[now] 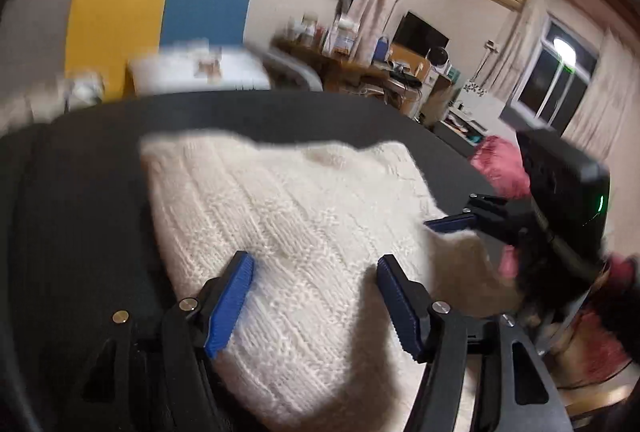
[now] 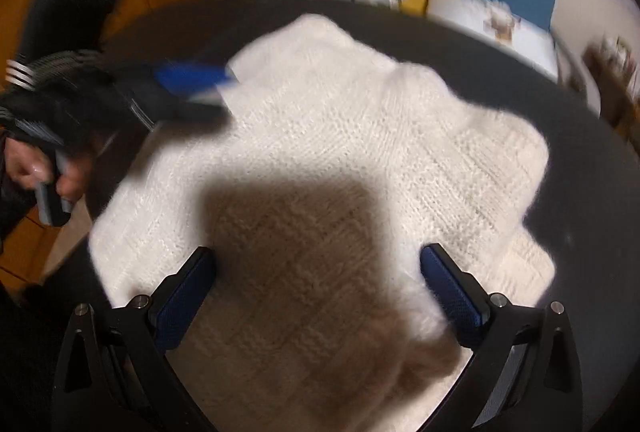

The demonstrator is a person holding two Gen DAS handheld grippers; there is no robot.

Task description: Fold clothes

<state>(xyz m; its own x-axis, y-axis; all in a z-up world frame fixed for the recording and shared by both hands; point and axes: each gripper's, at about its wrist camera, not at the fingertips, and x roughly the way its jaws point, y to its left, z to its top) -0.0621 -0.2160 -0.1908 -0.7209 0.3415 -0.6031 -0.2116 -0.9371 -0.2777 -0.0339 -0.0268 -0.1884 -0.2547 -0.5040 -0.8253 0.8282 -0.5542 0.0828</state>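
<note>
Jaws on both your left gripper (image 1: 314, 306) and right gripper (image 2: 318, 296) stand spread, holding nothing, above the cream knitted sweater (image 2: 340, 152) lying compactly on the dark bench (image 1: 80, 192). Pinch several layers at once and its stacked folds could drag apart.

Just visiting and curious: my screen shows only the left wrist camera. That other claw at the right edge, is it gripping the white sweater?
Observer: No. The right wrist view shows the right gripper open, with its fingers wide apart above the white sweater.
Operator: So who is holding my claw?
Observer: A person's hand is wrapped around the handle of the left gripper.
Operator: Is anything lying on the sweater?
Observer: Nothing is lying on it. There is only a dark shadow across its middle.
</note>
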